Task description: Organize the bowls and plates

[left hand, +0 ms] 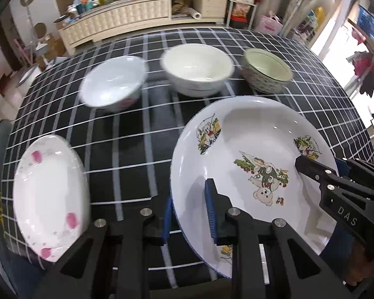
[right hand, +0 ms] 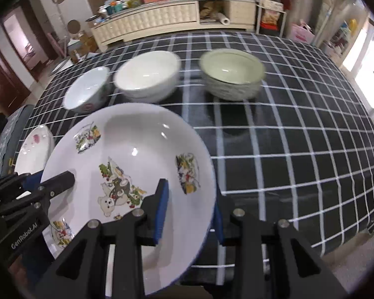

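Two grippers, left gripper (left hand: 189,214) and right gripper (right hand: 189,214), clamp opposite rims of the cartoon plate (left hand: 249,149), sharing its weight; three bowls (left hand: 197,69) ahead.

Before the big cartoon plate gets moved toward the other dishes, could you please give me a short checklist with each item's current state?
1. Left gripper straddles the cartoon plate rim: ok.
2. Right gripper straddles the opposite rim: ok.
3. Pads firmly clamped on the rim: cannot tell.
4. Plate lifted off the checked tablecloth: cannot tell.
5. Pink-flowered plate lies bare, free to receive a stack: ok.
6. Three bowls, white, cream, green, stand apart from the plate: ok.
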### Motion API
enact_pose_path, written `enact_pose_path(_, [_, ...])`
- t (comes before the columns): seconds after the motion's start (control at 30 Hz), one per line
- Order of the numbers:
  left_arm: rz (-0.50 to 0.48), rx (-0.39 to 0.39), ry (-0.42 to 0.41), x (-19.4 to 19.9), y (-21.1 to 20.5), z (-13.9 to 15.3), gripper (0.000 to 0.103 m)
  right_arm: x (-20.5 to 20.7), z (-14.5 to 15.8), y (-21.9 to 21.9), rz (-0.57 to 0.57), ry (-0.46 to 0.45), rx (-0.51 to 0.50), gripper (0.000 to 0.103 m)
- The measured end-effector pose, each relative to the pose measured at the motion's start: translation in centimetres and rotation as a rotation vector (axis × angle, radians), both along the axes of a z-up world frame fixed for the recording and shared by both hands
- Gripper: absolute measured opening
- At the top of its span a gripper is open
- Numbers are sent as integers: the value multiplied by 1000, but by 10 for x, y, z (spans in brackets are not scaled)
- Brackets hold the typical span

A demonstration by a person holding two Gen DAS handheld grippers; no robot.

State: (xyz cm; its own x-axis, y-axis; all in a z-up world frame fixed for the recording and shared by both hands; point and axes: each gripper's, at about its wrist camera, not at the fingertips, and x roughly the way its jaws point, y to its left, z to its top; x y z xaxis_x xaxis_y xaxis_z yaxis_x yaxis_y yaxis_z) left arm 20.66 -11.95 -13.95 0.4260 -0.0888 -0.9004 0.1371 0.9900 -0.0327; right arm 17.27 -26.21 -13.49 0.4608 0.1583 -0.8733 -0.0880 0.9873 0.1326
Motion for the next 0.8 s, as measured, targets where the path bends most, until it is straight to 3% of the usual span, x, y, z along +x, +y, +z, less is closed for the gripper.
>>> enact_pose_path(0.57, [234, -24, -8, -43, 159, 12, 22, 13, 3, 143, 218, -2, 3, 37])
enact_pose_path(0.8, [318, -45, 11, -58, 216, 1, 22, 10, -4, 196, 296, 19, -19, 37])
